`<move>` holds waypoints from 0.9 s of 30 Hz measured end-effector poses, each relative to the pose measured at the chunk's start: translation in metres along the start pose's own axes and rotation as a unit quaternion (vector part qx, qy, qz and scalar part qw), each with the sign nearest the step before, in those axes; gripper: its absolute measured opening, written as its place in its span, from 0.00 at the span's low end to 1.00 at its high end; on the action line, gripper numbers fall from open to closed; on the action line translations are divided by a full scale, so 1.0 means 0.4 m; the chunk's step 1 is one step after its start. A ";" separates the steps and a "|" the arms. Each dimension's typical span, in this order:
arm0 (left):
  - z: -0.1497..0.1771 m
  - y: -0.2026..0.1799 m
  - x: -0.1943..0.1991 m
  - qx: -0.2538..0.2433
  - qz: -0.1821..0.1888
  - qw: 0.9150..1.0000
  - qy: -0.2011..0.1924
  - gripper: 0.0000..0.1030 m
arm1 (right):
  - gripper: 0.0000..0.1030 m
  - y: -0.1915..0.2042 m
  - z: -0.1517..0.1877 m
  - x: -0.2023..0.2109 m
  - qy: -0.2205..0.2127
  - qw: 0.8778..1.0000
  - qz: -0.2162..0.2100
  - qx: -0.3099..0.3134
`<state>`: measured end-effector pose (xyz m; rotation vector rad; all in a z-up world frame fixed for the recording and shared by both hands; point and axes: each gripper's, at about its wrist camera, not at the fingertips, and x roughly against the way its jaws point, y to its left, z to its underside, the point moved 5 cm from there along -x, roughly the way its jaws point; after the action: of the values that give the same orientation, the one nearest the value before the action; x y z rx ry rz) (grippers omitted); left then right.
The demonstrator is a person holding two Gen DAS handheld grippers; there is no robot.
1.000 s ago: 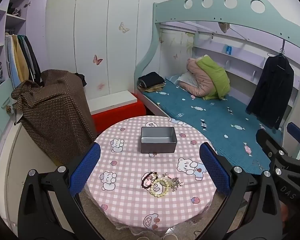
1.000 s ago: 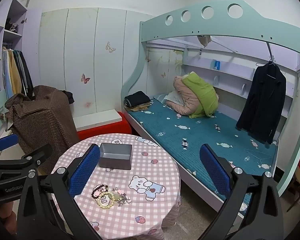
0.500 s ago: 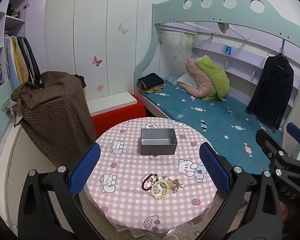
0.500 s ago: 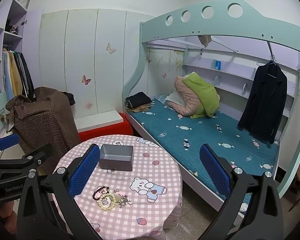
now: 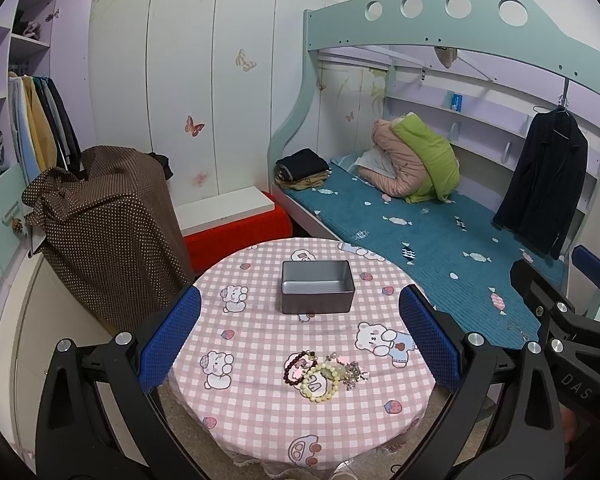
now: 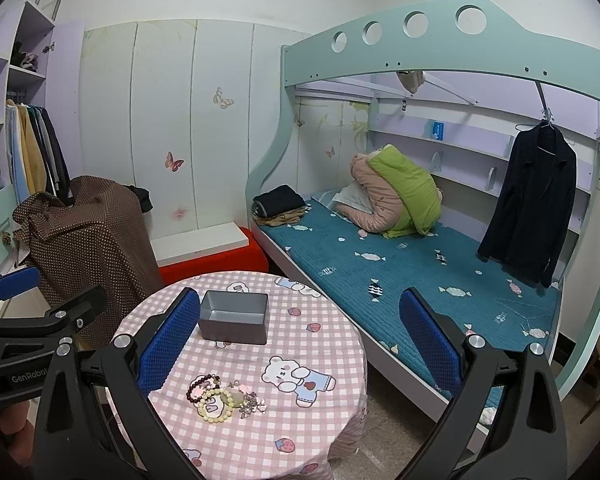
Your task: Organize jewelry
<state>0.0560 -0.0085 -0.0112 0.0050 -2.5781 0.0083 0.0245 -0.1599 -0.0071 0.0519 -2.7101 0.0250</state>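
Checked table point(image 5: 260, 344), both claws wide, empty

One tin point(image 5: 317, 292), two bead bracelets point(image 5: 310, 372), one metal trinket point(image 5: 354, 371), one table point(image 5: 260, 412), two grippers point(image 5: 298, 344).

Both grippers' fingers point(image 5: 170, 340) wide apart

Matt grey metal tin point(image 5: 317, 293) on checked cloth tablecloth point(image 5: 260, 344); glossy beaded bracelets point(image 5: 314, 374).
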 end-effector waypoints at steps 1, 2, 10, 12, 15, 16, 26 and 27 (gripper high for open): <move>-0.004 -0.001 -0.003 0.000 0.000 1.000 0.000 0.96 | 0.93 -0.001 0.000 -0.002 0.000 1.000 -0.001 0.000; -0.004 0.000 0.000 0.000 0.000 1.000 -0.001 0.96 | 0.93 0.000 0.000 -0.003 0.000 1.000 -0.001 0.000; 0.003 0.001 0.008 0.001 -0.003 1.000 -0.007 0.96 | 0.93 0.002 -0.002 -0.009 -0.003 1.000 -0.004 0.002; 0.001 0.002 0.007 0.002 -0.003 1.000 -0.008 0.96 | 0.93 0.003 -0.002 -0.008 -0.003 1.000 -0.005 0.003; 0.001 0.001 0.007 0.001 -0.002 1.000 -0.008 0.96 | 0.93 0.002 0.002 -0.010 -0.005 1.000 -0.006 0.003; 0.000 0.002 0.008 0.001 -0.002 1.000 -0.009 0.96 | 0.93 0.002 0.003 -0.010 -0.006 1.000 -0.006 0.003; -0.001 -0.001 0.009 0.001 -0.002 1.000 -0.010 0.96 | 0.93 0.000 0.000 -0.008 -0.005 1.000 -0.007 0.003; -0.003 0.000 0.008 0.001 -0.002 1.000 -0.010 0.96 | 0.93 -0.001 0.000 -0.008 -0.006 1.000 -0.007 0.003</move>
<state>0.0538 -0.0086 -0.0084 0.0116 -2.5977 0.0092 0.0274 -0.1600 -0.0082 0.0730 -2.7206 0.0285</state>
